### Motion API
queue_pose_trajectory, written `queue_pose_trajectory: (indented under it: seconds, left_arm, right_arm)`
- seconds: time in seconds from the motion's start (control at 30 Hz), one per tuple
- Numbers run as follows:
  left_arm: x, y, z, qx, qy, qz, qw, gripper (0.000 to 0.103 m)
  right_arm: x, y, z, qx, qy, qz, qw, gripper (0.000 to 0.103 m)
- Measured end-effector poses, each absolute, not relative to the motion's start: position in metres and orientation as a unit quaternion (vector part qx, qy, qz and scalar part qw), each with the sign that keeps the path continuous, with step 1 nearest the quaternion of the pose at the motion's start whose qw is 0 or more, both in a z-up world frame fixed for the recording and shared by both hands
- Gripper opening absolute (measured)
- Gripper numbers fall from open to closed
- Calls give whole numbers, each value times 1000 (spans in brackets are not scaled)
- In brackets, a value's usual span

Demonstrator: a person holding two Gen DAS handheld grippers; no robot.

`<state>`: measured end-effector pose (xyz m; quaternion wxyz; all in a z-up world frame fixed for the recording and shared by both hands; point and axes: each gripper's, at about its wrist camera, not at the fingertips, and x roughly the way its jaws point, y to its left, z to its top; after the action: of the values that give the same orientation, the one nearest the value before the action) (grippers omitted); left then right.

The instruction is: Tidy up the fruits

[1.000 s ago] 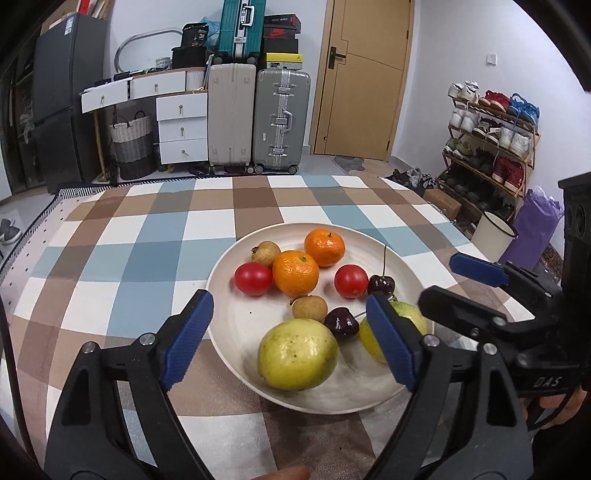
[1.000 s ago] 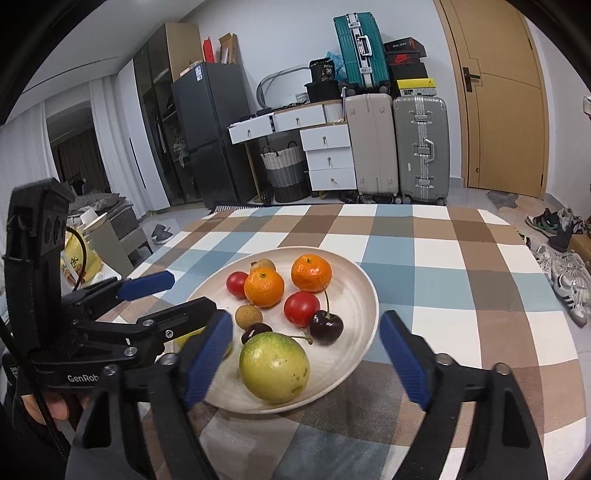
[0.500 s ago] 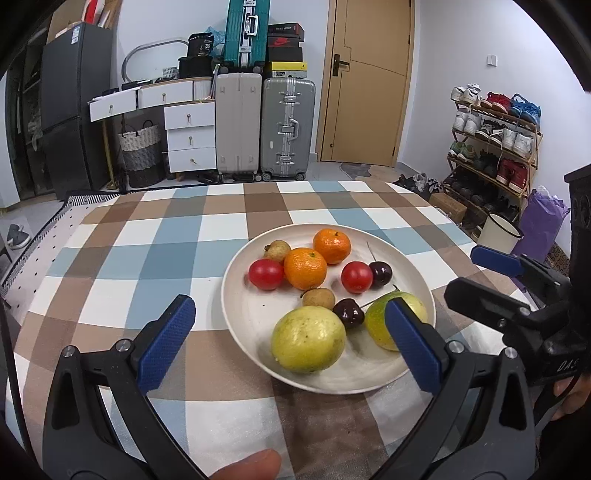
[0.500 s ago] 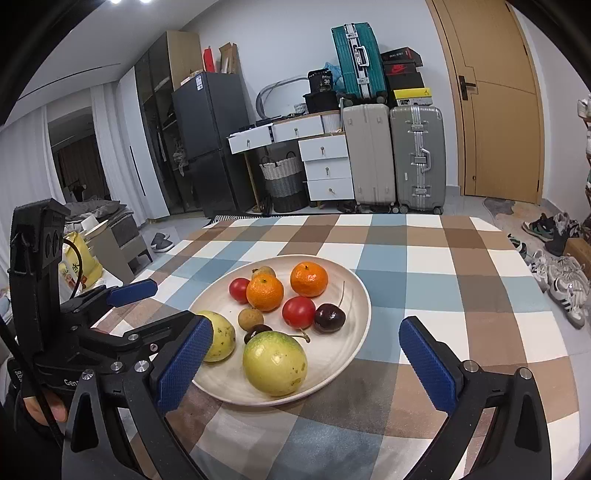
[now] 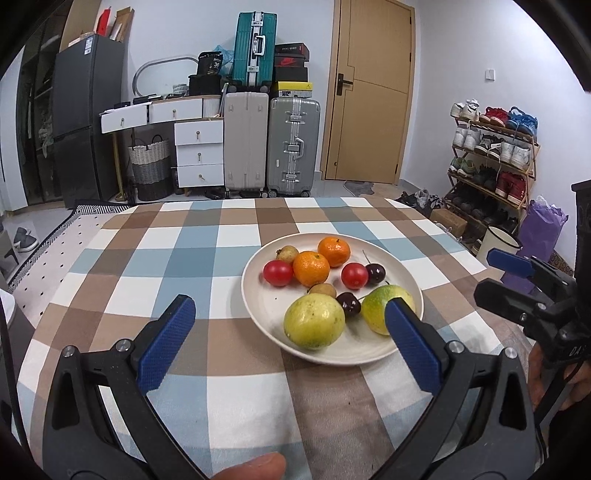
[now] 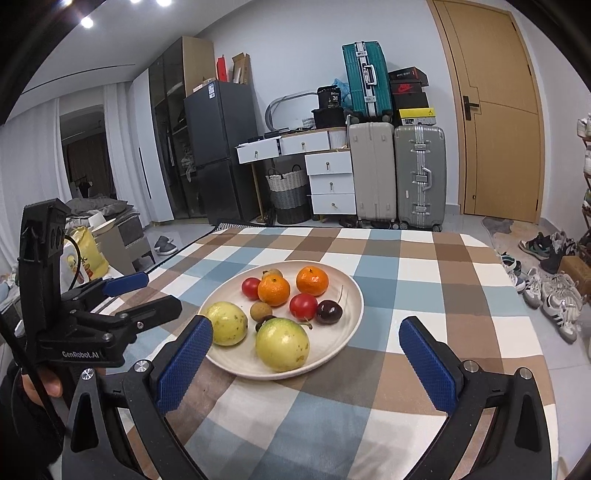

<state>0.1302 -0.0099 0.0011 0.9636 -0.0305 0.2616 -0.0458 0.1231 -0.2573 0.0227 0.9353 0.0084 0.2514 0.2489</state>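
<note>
Left wrist view first: my left gripper (image 5: 288, 334) has its ribbed blue pads spread wide with nothing between them, over the checked brown, blue and white tablecloth (image 5: 155, 258). Just past the right pad I see the round, smooth cream plate (image 5: 255, 291), ahead and to the right of the jaws. On it lie two dull yellow-green round fruits (image 5: 314, 320), two glossy dark cherries (image 5: 349, 303), small brown longans (image 5: 322, 290), two shiny red tomatoes (image 5: 277, 272) and two pebbled oranges (image 5: 311, 268). Only this view shows the shoe rack (image 5: 491, 158) at far right.

From the right wrist, my right gripper (image 6: 304, 363) is equally wide and empty, the plate dead ahead between and beyond its pads. Only this view shows ceiling lights (image 6: 87, 22) and curtains (image 6: 29, 155) far left.
</note>
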Motion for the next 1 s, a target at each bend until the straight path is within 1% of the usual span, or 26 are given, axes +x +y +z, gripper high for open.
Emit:
queue_pose_trajectory:
  seconds: [0.4, 0.67, 1.0]
  left_arm:
    - [92, -2, -6, -29, 245, -31, 969, 102]
    - [94, -4, -9, -31, 245, -32, 968, 102]
    - [94, -4, -11, -29, 246, -33, 968, 102]
  right_arm:
    - [98, -263, 22, 6, 228, 264, 937, 103]
    - [91, -253, 19, -27, 211, 257, 943, 103]
    - [92, -253, 18, -25, 212, 250, 944, 103]
